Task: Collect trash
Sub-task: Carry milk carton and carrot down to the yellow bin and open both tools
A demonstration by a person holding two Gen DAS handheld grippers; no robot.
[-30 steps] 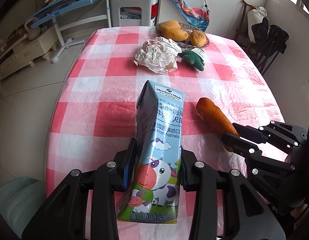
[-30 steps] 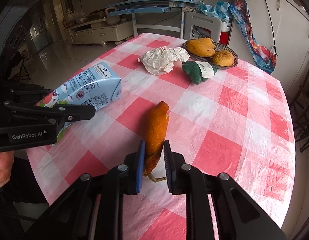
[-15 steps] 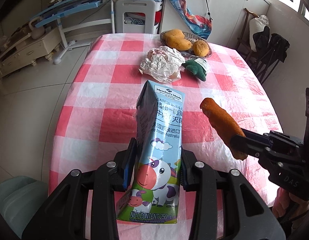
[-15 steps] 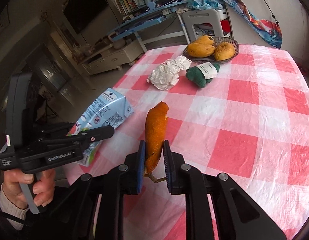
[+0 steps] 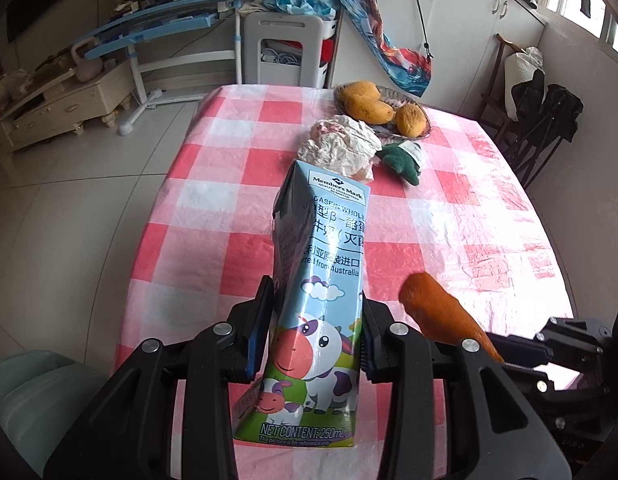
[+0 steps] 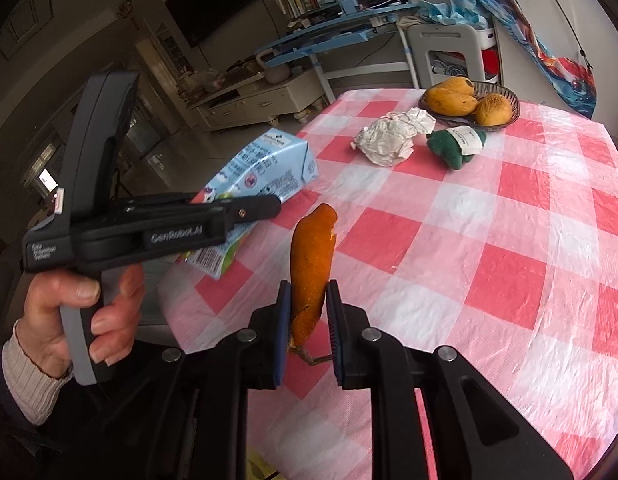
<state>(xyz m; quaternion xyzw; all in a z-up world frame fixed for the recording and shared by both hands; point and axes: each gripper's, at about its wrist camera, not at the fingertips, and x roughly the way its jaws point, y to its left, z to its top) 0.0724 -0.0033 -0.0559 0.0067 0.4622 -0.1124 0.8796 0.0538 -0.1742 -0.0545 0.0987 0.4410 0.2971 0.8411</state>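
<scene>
We see a pale blue milk carton [image 5: 317, 312] printed with a red-and-white cartoon cow, an orange peel [image 6: 311, 264], white crumpled paper [image 6: 391, 138], a dark green cloth [image 6: 453, 148], and a pink-and-white checked desk cover [image 6: 509, 240].

Basket [image 6: 509, 98] holding mangoes [image 6: 451, 101] on checked tablecloth [image 6: 509, 240]; blue desk [image 5: 149, 28] behind.

I see the blue milk carton [image 5: 321, 300] and orange peel [image 6: 311, 264] lifted above the worktop [image 6: 509, 240] (crumpled paper [image 6: 393, 138] lies on it).
</scene>
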